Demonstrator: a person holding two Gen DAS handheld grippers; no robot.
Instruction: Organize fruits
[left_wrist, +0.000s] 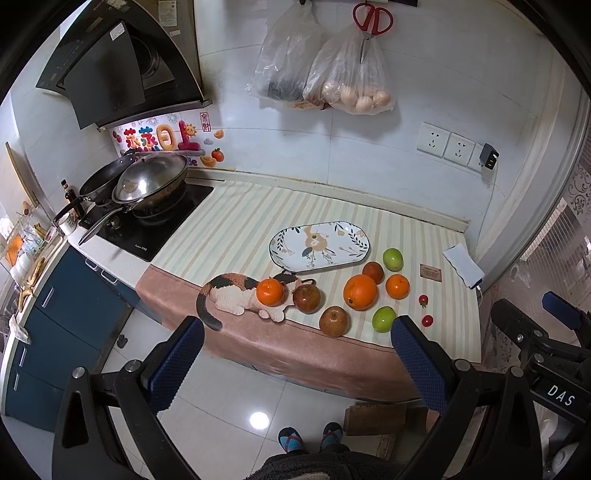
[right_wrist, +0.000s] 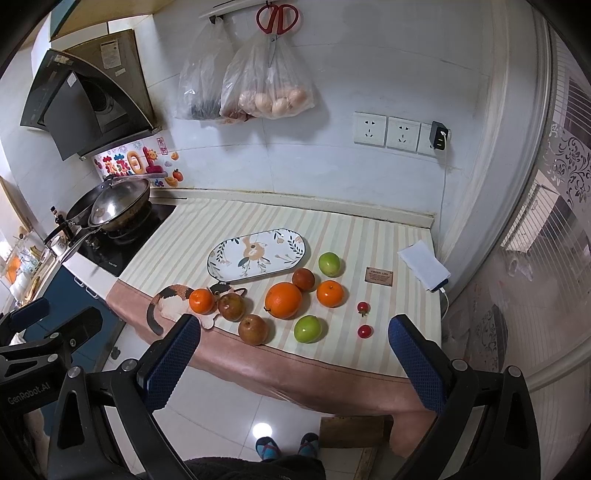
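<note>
An oval floral plate (left_wrist: 320, 244) (right_wrist: 257, 256) lies empty on the striped counter cloth. In front of it lie a large orange (left_wrist: 360, 291) (right_wrist: 283, 300), two smaller oranges (left_wrist: 271, 292) (left_wrist: 397, 286), several brown-red apples (left_wrist: 333, 321) (right_wrist: 253, 329), two green fruits (left_wrist: 384, 319) (left_wrist: 392, 259) and two cherry tomatoes (left_wrist: 427, 320) (right_wrist: 365, 331). My left gripper (left_wrist: 295, 369) is open and empty, held back over the floor before the counter edge. My right gripper (right_wrist: 295, 369) is likewise open and empty, beside the left one.
A cat picture (left_wrist: 236, 293) is printed on the cloth's front left. A wok (left_wrist: 151, 181) sits on the stove at left. A white power bank (right_wrist: 424, 270) and a small brown card (right_wrist: 378, 276) lie at right. Bags (left_wrist: 351, 74) hang on the wall.
</note>
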